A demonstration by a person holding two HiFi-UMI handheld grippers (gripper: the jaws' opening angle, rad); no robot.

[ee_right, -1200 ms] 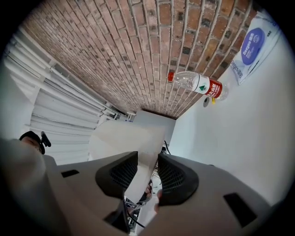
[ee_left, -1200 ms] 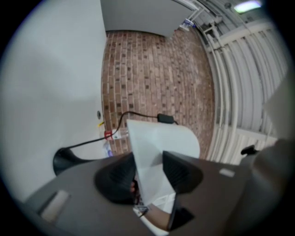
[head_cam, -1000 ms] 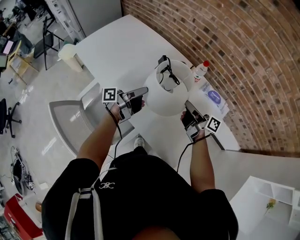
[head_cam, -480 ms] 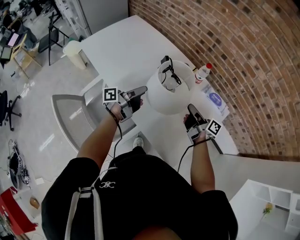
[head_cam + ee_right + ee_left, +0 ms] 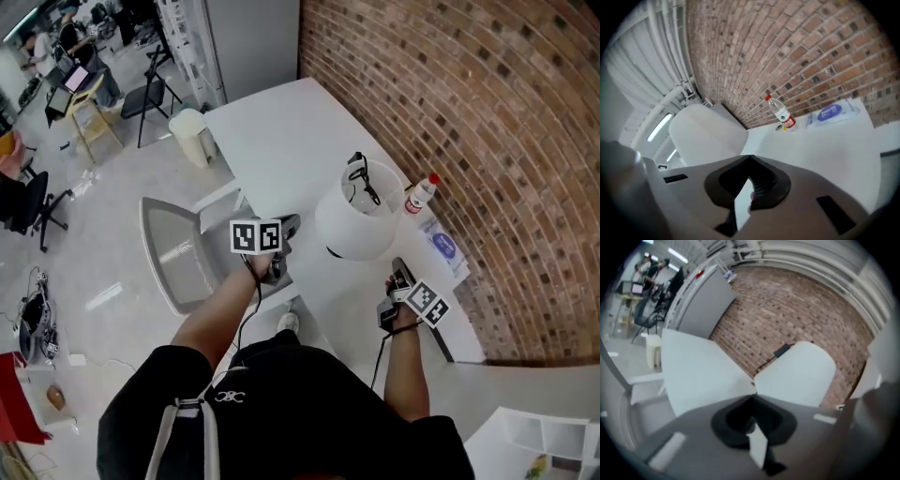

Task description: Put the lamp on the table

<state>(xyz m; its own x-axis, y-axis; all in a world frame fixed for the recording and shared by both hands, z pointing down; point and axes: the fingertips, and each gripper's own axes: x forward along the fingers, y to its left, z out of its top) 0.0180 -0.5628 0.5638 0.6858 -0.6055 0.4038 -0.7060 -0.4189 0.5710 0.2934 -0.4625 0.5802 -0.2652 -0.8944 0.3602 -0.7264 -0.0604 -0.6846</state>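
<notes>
The lamp (image 5: pixel 361 225), with a white drum shade and a black cord across its open top, stands upright on the white table (image 5: pixel 272 131) near the brick wall. My left gripper (image 5: pixel 292 223) hovers just left of the shade, shut and empty, apart from it. My right gripper (image 5: pixel 398 267) sits in front of the lamp to its right, shut with nothing in it. In the left gripper view the shade (image 5: pixel 801 373) rises beyond the closed jaws (image 5: pixel 752 395). The right gripper view shows the shade (image 5: pixel 708 131) to the left past its closed jaws (image 5: pixel 750 157).
A plastic water bottle (image 5: pixel 422 192) with a red cap and a pack of wipes (image 5: pixel 442 246) lie by the wall right of the lamp. A grey chair (image 5: pixel 178 248) stands at the table's near-left side. A pale bin (image 5: pixel 192 131) is on the floor beyond.
Both grippers have let go of the lamp shade, drawn back from it and closed. The lamp now stands alone on the table.
</notes>
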